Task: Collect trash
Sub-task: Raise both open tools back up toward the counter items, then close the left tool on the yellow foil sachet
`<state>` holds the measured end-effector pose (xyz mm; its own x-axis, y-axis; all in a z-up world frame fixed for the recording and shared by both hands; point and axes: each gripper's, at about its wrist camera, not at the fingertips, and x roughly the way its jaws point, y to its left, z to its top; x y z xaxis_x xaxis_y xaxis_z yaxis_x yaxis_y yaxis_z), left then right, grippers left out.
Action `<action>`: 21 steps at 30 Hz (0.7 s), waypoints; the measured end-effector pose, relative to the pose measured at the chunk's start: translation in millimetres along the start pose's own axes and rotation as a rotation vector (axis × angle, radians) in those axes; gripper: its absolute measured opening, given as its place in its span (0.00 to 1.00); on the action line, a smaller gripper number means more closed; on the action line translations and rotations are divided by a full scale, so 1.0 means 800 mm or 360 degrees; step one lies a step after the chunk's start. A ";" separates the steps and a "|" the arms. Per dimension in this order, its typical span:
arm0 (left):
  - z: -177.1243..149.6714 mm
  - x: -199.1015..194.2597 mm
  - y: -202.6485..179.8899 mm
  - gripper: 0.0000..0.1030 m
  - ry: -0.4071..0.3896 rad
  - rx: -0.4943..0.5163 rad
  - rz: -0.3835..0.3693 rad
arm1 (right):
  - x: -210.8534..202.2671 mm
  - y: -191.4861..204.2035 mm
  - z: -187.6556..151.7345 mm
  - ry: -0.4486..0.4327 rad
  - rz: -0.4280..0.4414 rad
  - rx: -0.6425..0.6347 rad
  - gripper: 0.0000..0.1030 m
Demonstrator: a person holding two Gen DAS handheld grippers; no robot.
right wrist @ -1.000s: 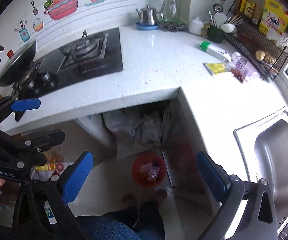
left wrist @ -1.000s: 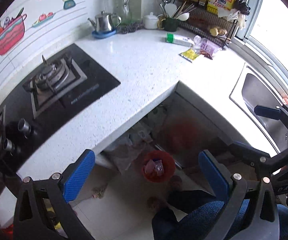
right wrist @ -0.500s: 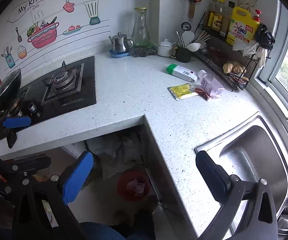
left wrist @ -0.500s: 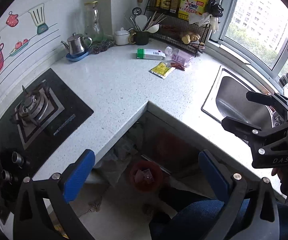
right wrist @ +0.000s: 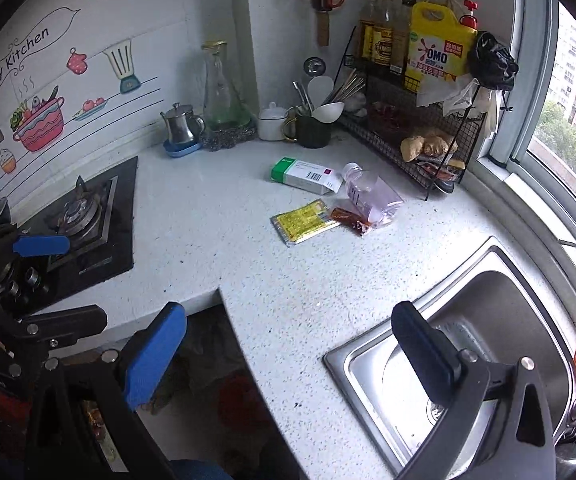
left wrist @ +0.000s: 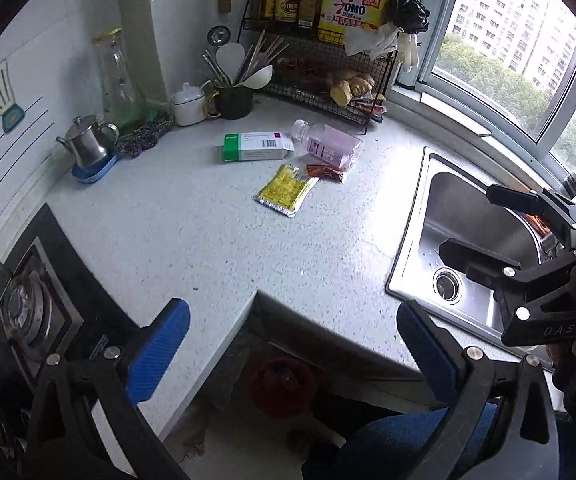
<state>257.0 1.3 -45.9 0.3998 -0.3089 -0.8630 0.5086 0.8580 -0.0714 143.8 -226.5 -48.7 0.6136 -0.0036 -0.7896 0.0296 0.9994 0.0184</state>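
Observation:
Trash lies in a cluster on the white speckled counter near the back corner: a green-and-white carton (left wrist: 256, 146) (right wrist: 306, 175), an empty clear bottle (left wrist: 328, 145) (right wrist: 370, 194), a yellow sachet (left wrist: 286, 189) (right wrist: 303, 221) and a small red packet (left wrist: 326, 171) (right wrist: 351, 220). A red bin (left wrist: 281, 380) (right wrist: 243, 396) stands on the floor under the counter's inner corner. My left gripper (left wrist: 292, 336) hangs open above that corner, empty. My right gripper (right wrist: 288, 336) is open and empty over the counter's front edge beside the sink; it also shows in the left wrist view (left wrist: 488, 228).
A steel sink (left wrist: 468, 240) (right wrist: 488, 328) lies to the right, a gas hob (left wrist: 31, 308) (right wrist: 83, 216) to the left. At the back stand a wire rack (right wrist: 416, 136) with bottles, a utensil cup (left wrist: 233, 100), a small kettle (left wrist: 87, 146) and a glass carafe (right wrist: 221, 92).
Both grippers have risen and tilted up from the floor and red bin toward the countertop; the trash cluster now sits nearer the middle of both views. Both stay open.

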 end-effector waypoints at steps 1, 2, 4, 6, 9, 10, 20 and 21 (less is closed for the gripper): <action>0.013 0.010 -0.001 1.00 0.0010 0.0010 -0.0001 | 0.007 -0.008 0.007 0.0002 -0.0007 0.0003 0.99; 0.024 0.020 -0.001 1.00 0.0020 0.0023 -0.0003 | 0.014 -0.016 0.012 0.0007 -0.0018 0.0007 0.99; 0.048 0.041 -0.001 1.00 0.0039 0.0050 -0.0006 | 0.029 -0.034 0.022 0.0016 -0.0028 0.0021 0.99; 0.067 0.059 0.000 1.00 0.0059 0.0073 -0.0013 | 0.045 -0.051 0.031 0.0035 -0.0036 0.0041 0.99; 0.096 0.089 -0.002 1.00 0.0095 0.0123 -0.0038 | 0.068 -0.074 0.042 0.0078 -0.0033 0.0074 0.99; 0.103 0.097 -0.003 1.00 0.0105 0.0138 -0.0045 | 0.075 -0.080 0.045 0.0088 -0.0031 0.0076 0.99; 0.155 0.205 -0.004 1.00 0.0288 0.0251 -0.0068 | 0.141 -0.131 0.061 0.0229 -0.0051 0.0086 0.99; 0.158 0.214 -0.003 1.00 0.0299 0.0255 -0.0077 | 0.147 -0.135 0.063 0.0239 -0.0051 0.0085 0.99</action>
<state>420.7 -105.6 -130.3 0.2310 -0.2534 -0.9394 0.6442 0.7634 -0.0475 252.6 -336.6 -113.0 0.4867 -0.0263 -0.8732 0.0915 0.9956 0.0210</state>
